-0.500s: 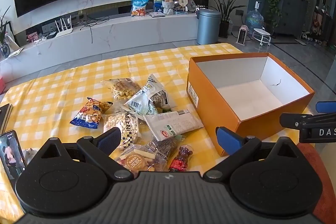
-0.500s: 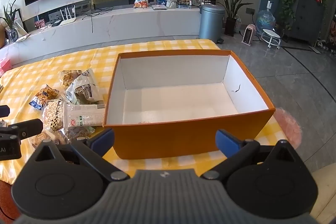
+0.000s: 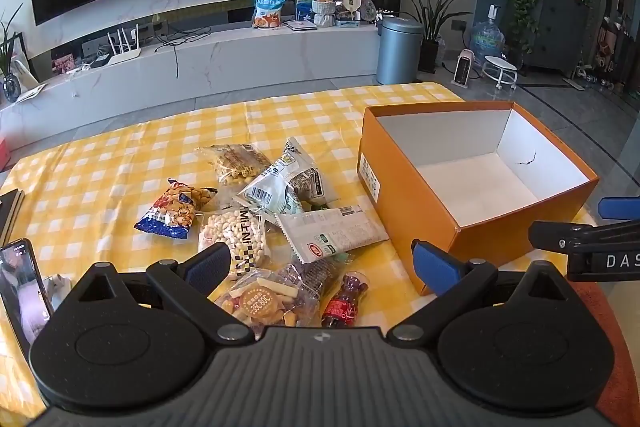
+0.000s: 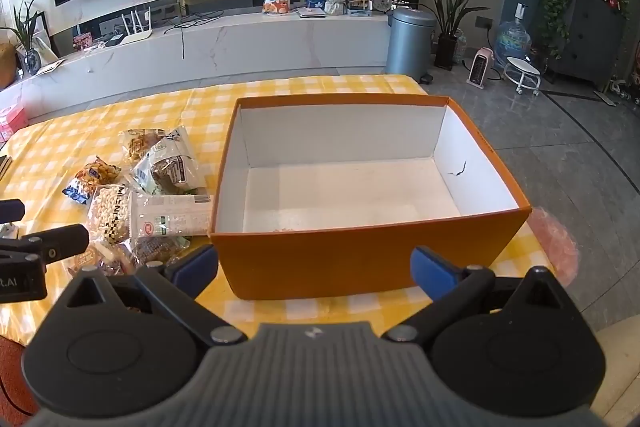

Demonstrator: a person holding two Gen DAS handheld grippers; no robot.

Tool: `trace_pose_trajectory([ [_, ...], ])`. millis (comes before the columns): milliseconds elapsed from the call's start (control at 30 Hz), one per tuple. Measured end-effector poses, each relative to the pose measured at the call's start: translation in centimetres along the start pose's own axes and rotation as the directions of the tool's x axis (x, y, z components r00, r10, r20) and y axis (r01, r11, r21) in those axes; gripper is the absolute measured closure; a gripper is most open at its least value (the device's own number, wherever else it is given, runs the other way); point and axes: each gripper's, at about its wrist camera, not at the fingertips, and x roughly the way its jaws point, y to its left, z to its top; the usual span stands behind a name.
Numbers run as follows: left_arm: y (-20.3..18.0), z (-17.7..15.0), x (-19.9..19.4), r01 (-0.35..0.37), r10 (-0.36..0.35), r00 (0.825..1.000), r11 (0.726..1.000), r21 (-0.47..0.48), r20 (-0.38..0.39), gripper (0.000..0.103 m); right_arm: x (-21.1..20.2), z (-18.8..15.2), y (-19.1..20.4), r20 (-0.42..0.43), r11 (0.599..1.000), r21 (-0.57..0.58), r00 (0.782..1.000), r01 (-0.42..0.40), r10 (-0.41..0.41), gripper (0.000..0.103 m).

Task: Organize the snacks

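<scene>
An open orange box [image 3: 416,203] with a white, empty inside stands on the yellow checked tablecloth [image 3: 100,171]; it fills the right wrist view [image 4: 352,259]. Several snack packets lie in a pile left of it: a blue-orange bag [image 3: 176,207], a white wrapper [image 3: 332,233], a peanut bag [image 3: 234,237], a small red bottle [image 3: 344,301]. My left gripper [image 3: 320,265] is open and empty above the near end of the pile. My right gripper [image 4: 316,265] is open and empty in front of the box's near wall.
A phone [image 3: 22,287] lies at the table's left front edge. Dark books [image 3: 8,211] sit at the far left edge. Behind the table are a white TV bench [image 3: 200,67], a grey bin [image 3: 398,51] and plants.
Both grippers have shifted very slightly; the scene is otherwise as it was.
</scene>
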Motion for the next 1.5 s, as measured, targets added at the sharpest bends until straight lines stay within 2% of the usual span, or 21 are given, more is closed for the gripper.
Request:
trace_pose_trajectory([
  [1500, -1.0, -0.6, -0.2, 0.013, -0.013, 1.0, 1.0, -0.007, -0.012, 0.0, -0.6, -0.1, -0.3, -0.001, 1.0, -0.016, 1.0, 0.007, -0.007, 0.003],
])
